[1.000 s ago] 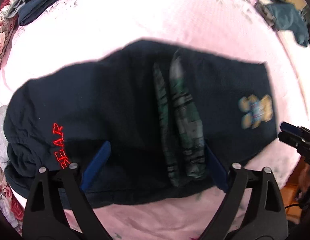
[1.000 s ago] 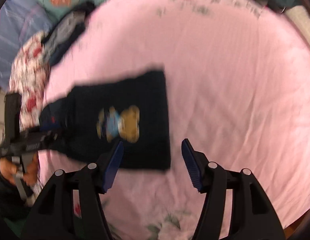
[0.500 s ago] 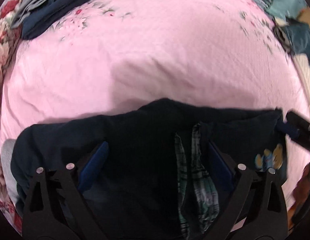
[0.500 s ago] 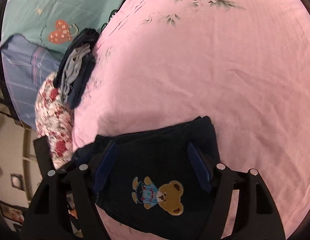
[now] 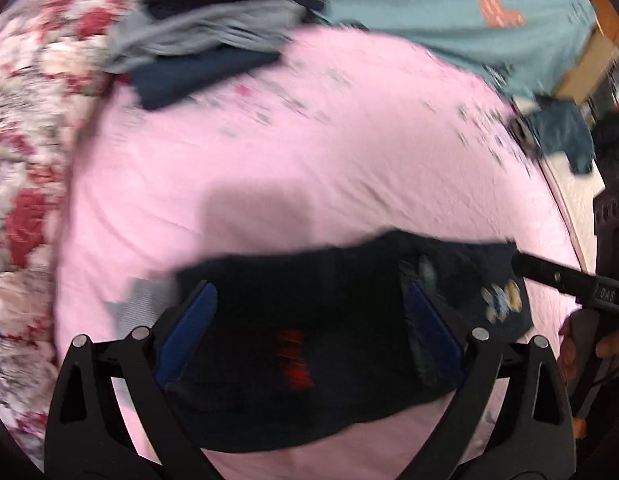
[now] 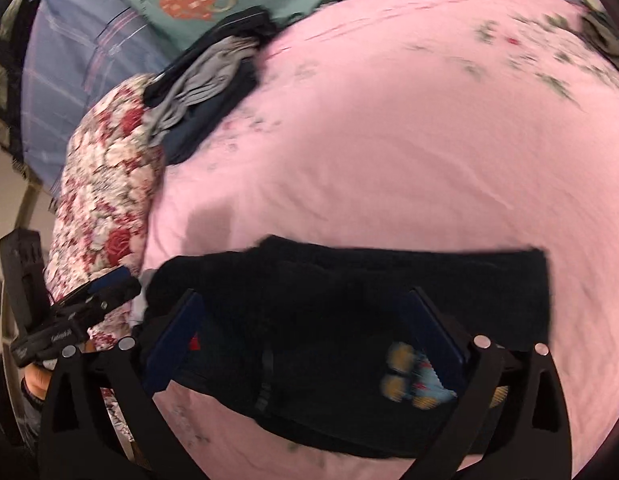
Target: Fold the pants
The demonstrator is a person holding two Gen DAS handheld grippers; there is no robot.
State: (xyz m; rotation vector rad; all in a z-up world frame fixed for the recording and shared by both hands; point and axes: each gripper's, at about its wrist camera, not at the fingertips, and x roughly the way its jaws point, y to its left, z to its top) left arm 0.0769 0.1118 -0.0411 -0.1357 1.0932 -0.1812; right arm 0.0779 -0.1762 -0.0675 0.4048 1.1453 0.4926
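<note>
The bed (image 5: 309, 152) is covered by a pink sheet (image 6: 409, 140) that fills most of both views. At its far edge lie a teal cover (image 5: 429, 4) with a heart print, a floral quilt (image 6: 105, 196) and a stack of folded dark and grey clothes (image 5: 205, 40).

The dark navy pants (image 5: 309, 312) lie bunched on the near part of the sheet, below both cameras. The left wrist view shows red lettering (image 5: 291, 360) on the fabric and a strip of plaid lining (image 5: 419, 276); the bear patch (image 5: 501, 300) appears small, at the right end of the garment. The right wrist view shows the bear patch (image 6: 413, 376) large and blurred, just beside the inner face of the right finger, and a straight far edge of the garment.

Left tongs (image 5: 309, 328): released, blue pads spread wide over the pants, nothing gripped. In the right wrist view the left tongs (image 6: 89, 304) appear at the left edge, beside the quilt.

Right tongs (image 6: 305, 344): released, pads spread wide over the pants, nothing gripped. In the left wrist view the right tongs (image 5: 569, 280) reach in from the right to the pants' right end, with a hand (image 5: 589, 344) on the handle.

Only the right wrist view shows the blue plaid pillow (image 6: 69, 76).
</note>
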